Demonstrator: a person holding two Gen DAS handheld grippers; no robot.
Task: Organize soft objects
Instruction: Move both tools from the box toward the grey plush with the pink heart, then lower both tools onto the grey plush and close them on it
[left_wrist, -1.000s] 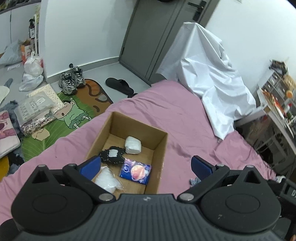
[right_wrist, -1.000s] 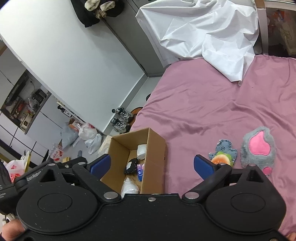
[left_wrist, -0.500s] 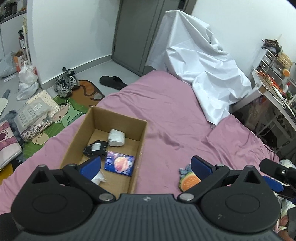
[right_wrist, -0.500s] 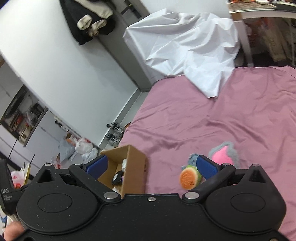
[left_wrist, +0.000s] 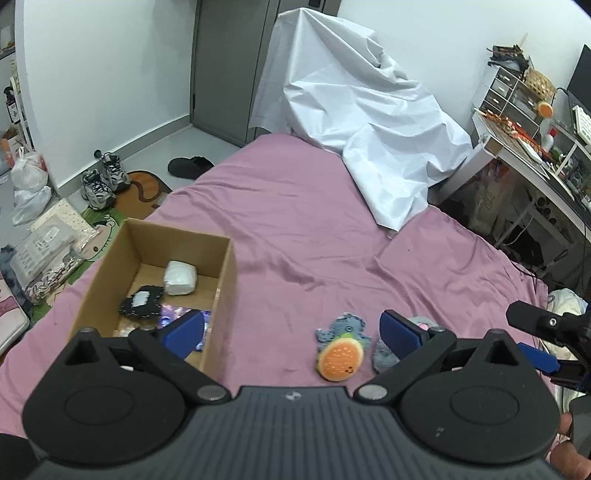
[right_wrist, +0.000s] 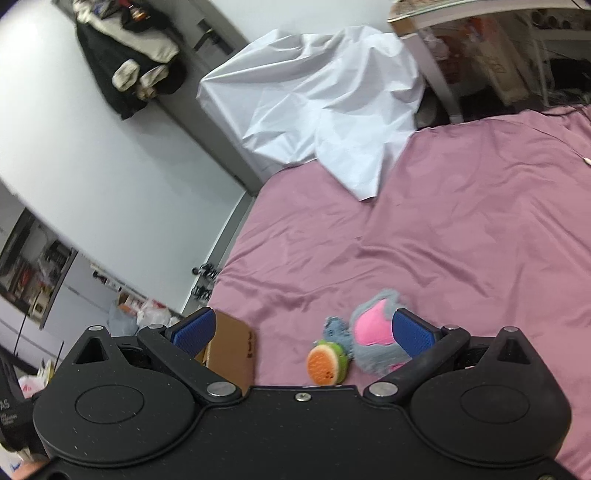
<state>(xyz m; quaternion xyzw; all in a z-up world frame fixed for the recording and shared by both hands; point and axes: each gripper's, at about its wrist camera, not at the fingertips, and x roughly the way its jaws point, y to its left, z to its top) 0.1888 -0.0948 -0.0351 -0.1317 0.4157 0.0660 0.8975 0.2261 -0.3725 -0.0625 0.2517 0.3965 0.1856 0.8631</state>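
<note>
An open cardboard box (left_wrist: 221, 295) (right_wrist: 232, 354) sits on the pink bed and holds a white pouch (left_wrist: 179, 277), a black-and-white soft piece (left_wrist: 142, 302) and a blue packet (left_wrist: 173, 314). To its right lie a small blue plush with an orange burger-like front (left_wrist: 340, 350) (right_wrist: 327, 363) and a grey-and-pink furry paw (right_wrist: 376, 338) (left_wrist: 384, 356). My left gripper (left_wrist: 291, 330) is open above the bed between the box and the plush. My right gripper (right_wrist: 302, 332) is open too, with the plush and the paw just beyond its fingers.
A white sheet (left_wrist: 365, 122) is draped over something at the bed's far end. Shoes (left_wrist: 103, 179), bags and a cartoon mat (left_wrist: 107, 221) cover the floor to the left. A cluttered desk (left_wrist: 528, 144) stands to the right of the bed.
Both grippers have swung right, away from the box and toward the plush and the paw. The toys now sit closer to the right gripper's fingers. Both grippers stay open.
</note>
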